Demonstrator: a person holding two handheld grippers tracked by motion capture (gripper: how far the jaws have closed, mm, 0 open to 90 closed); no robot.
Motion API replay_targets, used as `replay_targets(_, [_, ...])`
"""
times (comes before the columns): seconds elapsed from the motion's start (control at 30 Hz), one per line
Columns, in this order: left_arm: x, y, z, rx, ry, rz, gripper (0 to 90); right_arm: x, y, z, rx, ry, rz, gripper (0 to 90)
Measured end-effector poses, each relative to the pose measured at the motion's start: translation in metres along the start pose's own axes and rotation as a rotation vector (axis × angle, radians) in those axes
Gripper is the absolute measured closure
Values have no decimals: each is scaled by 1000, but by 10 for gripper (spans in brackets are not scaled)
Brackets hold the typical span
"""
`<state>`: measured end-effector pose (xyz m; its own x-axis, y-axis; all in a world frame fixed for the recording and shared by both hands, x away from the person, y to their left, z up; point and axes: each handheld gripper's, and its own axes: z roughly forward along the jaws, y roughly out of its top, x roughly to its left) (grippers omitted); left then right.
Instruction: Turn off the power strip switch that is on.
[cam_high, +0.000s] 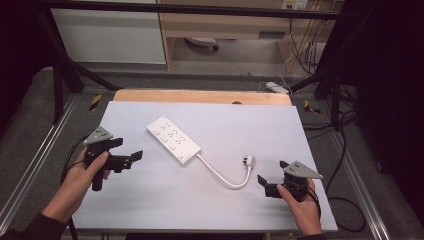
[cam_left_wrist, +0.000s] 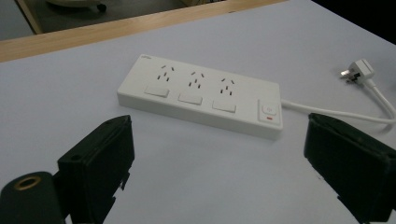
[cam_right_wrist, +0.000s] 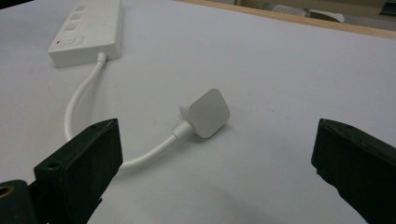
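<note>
We are holding both grippers off the white power strip (cam_high: 173, 139), which is lying flat near the middle of the table (cam_high: 150, 200). Our left gripper (cam_high: 131, 150) is facing it, jaws wide apart. Our right gripper (cam_high: 266, 183), jaws also spread, is pointing at the plug (cam_right_wrist: 207, 113), seemingly prongs-down.

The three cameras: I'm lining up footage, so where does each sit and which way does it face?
High view: above the person's side, looking forward and down on the table; forearms, left gripper, right gripper.
Left gripper view: between open jaws toward the power strip.
Right gripper view: between open jaws toward the plug.
All share strip, cable and plug.
</note>
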<state>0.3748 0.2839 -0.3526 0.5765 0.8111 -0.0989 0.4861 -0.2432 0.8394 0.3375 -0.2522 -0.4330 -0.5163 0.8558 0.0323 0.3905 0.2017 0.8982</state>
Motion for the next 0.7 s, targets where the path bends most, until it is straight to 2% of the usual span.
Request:
replay_targets(0.13, [0,-9,-5,-4,-1,5,85,0,0,1,4,5,-5,24])
replay_targets(0.4, [4,-31,-15,-11,6,-21,85,1,0,1,8,6,-6,24])
replay_targets(0.7, [-5,-60,-13,-1,11,-14,86,1,0,2,10,5,-7,24])
